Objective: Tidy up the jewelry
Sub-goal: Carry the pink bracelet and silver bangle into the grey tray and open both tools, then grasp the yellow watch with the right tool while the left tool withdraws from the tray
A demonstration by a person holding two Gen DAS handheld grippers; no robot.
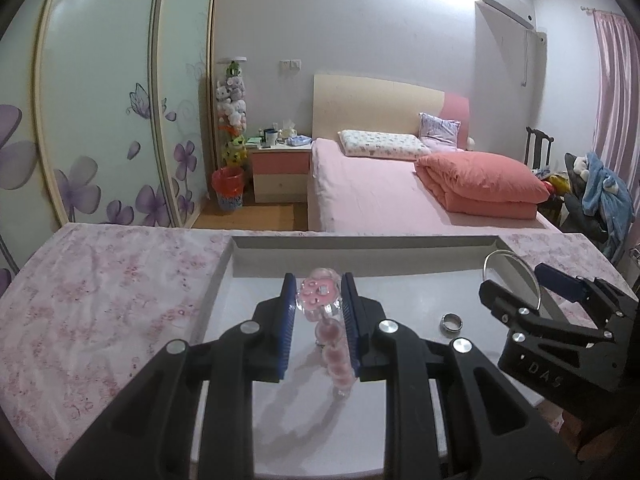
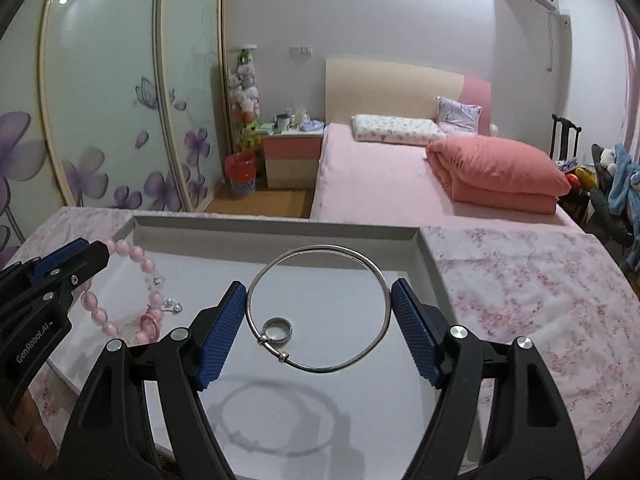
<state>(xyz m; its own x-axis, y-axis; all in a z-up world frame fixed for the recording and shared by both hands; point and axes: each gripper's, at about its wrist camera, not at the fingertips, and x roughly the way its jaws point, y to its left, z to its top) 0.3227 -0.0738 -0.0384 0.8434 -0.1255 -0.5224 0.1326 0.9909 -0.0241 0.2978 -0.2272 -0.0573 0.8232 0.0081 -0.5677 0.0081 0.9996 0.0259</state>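
The left hand-held gripper pinches a pink beaded bracelet between its blue pads, the beads hanging down toward the camera above a shallow white tray. The bracelet's clear and pink flower-shaped charm sits at the fingertips, at twelve o'clock in the left wrist view.

The right hand-held gripper stands wide, its blue pads pressing the two sides of a thin silver bangle, so the hoop is held across its width and faces the camera. The bangle casts a round shadow on the tray floor below, which suggests it hangs above the tray rather than rests on it.

A small silver ring lies on the tray floor. In the right wrist view it shows through the bangle's hoop at about seven o'clock. In the left wrist view it lies at three o'clock of the left gripper.

The tray sits on a desk covered with pink floral cloth. A bed with pink bedding stands beyond it, at twelve o'clock.

Judging from this, both pieces are being lowered into the tray. To do it well, bring each down until it nearly touches the floor, set the bangle clear of the ring, keep the bracelet apart from both, and only then ease the pads apart.
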